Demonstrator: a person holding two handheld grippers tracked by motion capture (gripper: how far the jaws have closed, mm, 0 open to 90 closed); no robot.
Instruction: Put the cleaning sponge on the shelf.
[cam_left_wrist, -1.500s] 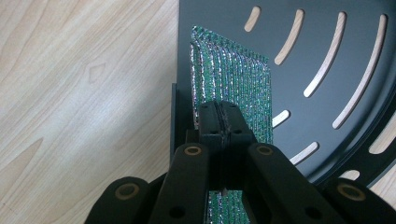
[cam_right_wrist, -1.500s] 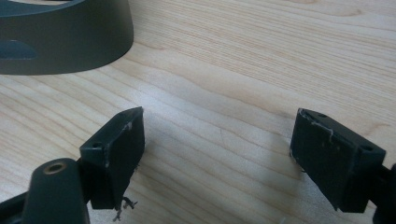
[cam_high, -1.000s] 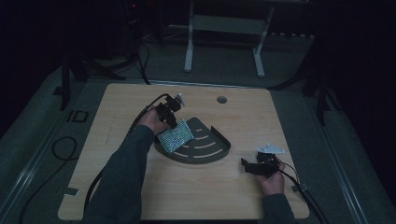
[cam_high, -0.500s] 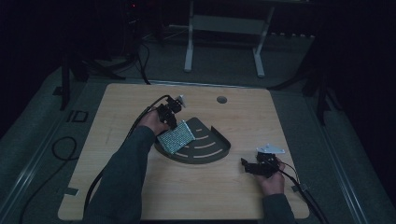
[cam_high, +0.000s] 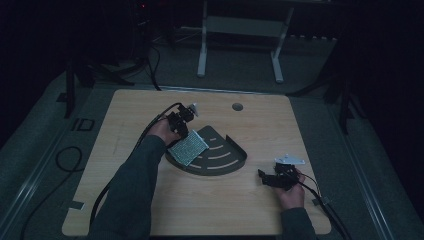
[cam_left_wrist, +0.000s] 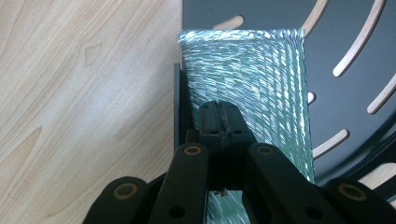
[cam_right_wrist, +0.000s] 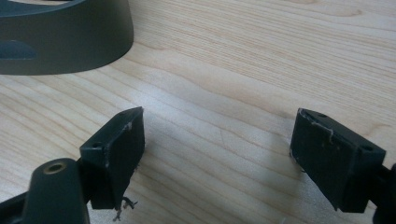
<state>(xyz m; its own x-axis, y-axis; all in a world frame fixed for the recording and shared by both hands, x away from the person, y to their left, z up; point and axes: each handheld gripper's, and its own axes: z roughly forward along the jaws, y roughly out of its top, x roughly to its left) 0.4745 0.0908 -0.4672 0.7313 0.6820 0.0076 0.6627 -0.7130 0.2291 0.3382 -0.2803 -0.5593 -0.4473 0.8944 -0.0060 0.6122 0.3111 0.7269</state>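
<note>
Left gripper view: the pouch (cam_left_wrist: 252, 84) is pinched at its near edge by the closed left gripper (cam_left_wrist: 219, 122) over the tray (cam_left_wrist: 345, 32), so it could be dragged off onto the surface (cam_left_wrist: 84, 93), while the right gripper (cam_right_wrist: 217, 140) is held open.

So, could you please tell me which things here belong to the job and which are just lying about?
In the job:
- left gripper, shut on the shiny green-silver sheet
- dark slotted fan-shaped tray

Lying about:
- right gripper, open, resting on the wooden table
</note>
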